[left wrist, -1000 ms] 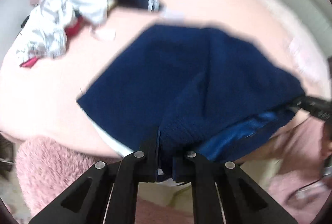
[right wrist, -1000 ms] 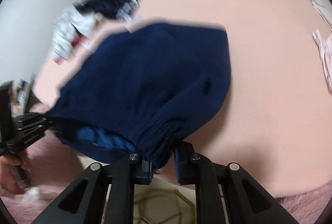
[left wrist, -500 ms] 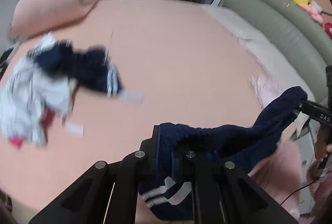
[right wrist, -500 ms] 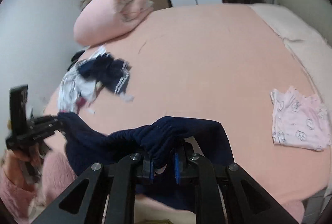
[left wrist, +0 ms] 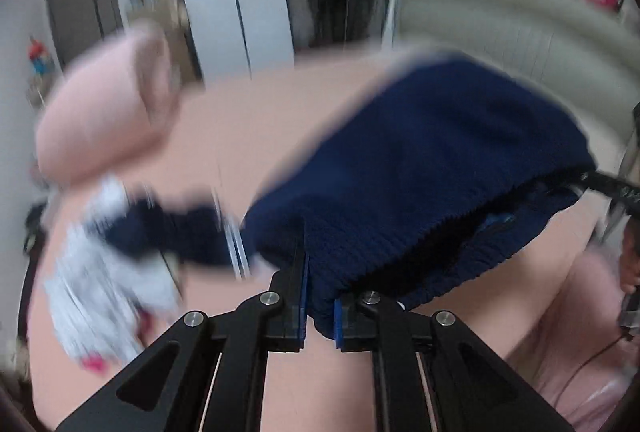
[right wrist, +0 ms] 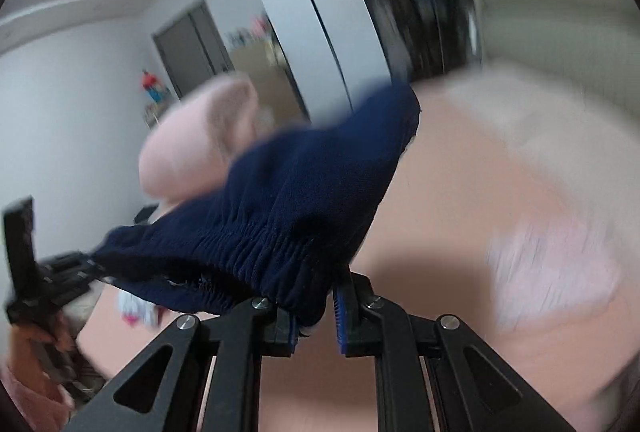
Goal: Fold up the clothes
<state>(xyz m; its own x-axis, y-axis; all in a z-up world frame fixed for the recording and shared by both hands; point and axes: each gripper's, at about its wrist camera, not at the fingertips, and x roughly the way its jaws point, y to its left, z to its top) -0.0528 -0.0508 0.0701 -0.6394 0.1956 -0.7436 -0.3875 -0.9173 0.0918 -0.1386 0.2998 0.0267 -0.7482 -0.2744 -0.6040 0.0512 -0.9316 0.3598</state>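
Navy blue knit shorts [left wrist: 420, 167] hang in the air above the pink bed [left wrist: 224, 127], stretched by the elastic waistband between both grippers. My left gripper [left wrist: 320, 316] is shut on one end of the waistband. My right gripper [right wrist: 316, 312] is shut on the other end, and the shorts [right wrist: 296, 183] billow forward over it. The right gripper's tip shows at the right edge of the left wrist view [left wrist: 612, 187], and the left one at the left of the right wrist view [right wrist: 48, 272].
A heap of unfolded clothes, white and navy [left wrist: 120, 248], lies on the bed's left side. A rolled pink blanket [left wrist: 108, 111] lies at the head. A folded pale pink garment [right wrist: 552, 264] lies at the right. A grey padded headboard [left wrist: 520, 31] curves behind.
Both grippers have swung the shorts upward and forward; the shorts have spread open from a drooping bundle. The views now tilt up toward the room, and are blurred.
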